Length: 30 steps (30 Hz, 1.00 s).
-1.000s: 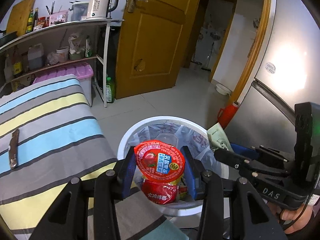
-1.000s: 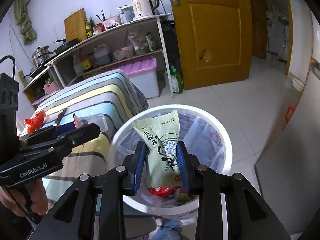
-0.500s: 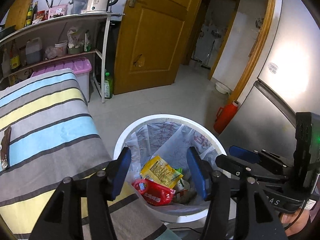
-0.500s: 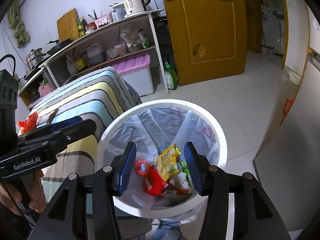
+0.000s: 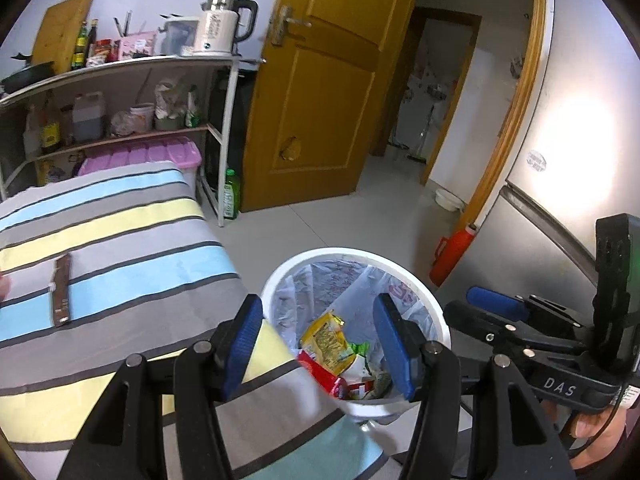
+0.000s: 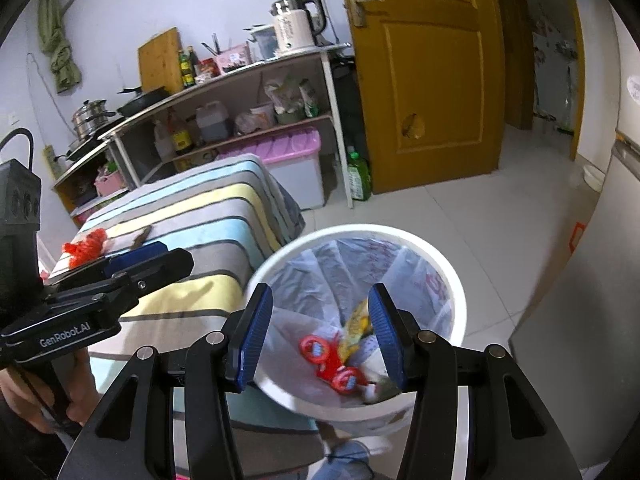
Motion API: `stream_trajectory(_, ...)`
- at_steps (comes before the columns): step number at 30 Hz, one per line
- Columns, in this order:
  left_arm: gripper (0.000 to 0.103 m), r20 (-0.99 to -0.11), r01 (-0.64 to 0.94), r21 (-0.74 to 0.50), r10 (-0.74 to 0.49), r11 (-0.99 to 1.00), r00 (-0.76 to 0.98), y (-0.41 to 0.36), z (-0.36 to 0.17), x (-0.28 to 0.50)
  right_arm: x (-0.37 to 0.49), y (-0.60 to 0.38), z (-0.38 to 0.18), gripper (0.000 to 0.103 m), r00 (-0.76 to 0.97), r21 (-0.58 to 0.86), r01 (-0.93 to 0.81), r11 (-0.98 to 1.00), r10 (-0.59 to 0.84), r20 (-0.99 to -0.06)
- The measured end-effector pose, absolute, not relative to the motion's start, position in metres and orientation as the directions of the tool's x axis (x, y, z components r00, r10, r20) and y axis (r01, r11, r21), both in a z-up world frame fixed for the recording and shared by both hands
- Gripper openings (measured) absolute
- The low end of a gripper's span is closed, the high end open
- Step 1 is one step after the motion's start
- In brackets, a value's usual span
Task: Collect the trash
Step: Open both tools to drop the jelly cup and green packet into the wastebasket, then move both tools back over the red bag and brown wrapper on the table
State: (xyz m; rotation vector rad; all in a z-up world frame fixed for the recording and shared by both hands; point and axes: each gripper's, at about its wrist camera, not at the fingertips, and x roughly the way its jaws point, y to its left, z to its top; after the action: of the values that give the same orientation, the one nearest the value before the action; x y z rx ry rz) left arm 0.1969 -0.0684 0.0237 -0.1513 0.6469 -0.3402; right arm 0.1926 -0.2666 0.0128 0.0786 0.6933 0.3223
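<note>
Hovering over one white bin (image 5: 434, 322), two grippers, left gripper (image 5: 322, 346) and right gripper (image 6: 320, 332), hold nothing, fingers spread after just opening; trash wrappers (image 5: 326, 340) lie inside; one brown wrapper (image 5: 61, 290) remains on the striped table (image 5: 132, 248)

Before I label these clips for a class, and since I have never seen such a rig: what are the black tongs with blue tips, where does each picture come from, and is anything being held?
They are two hand-held grippers, one in each of a person's hands, each with a fisheye camera looking along its jaws. One picture comes from the left gripper, the other from the right gripper; each also shows the other tool at its edge. Both have just been opening, and nothing is between their blue pads: both are empty. Below them stands a round white bin lined with a clear plastic bag, holding a yellow snack packet and red wrappers. Beside it is a table under a striped cloth, where a thin brown wrapper and a red crumpled scrap lie uncollected.
</note>
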Motion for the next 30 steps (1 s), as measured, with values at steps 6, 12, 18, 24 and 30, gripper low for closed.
stream_trajectory(6,0.06,-0.534,0.224,-0.236,-0.319,0.946,0.783,-0.046,0.034,0.173,0.177,-0.242,0.028,0.051,0.724,0.165,-0.314,0.935,0.348,-0.596)
stream_trajectory(12,0.06,-0.514,0.181,-0.227,-0.276,0.957,0.812,-0.02,0.042,0.147,0.163,-0.214,0.036,0.051,0.714,0.156,-0.373,0.915,0.39,-0.581)
stream_trajectory(18,0.06,-0.498,0.132,-0.218,-0.226,0.967,0.837,0.009,0.049,0.123,0.152,-0.184,0.041,0.051,0.694,0.147,-0.434,0.889,0.434,-0.574)
stream_trajectory(24,0.06,-0.487,0.086,-0.21,-0.181,0.974,0.854,0.035,0.052,0.108,0.146,-0.157,0.044,0.051,0.671,0.14,-0.484,0.864,0.469,-0.574)
stream_trajectory(30,0.06,-0.487,0.037,-0.209,-0.137,0.977,0.862,0.061,0.048,0.099,0.146,-0.13,0.042,0.051,0.642,0.136,-0.526,0.839,0.498,-0.583)
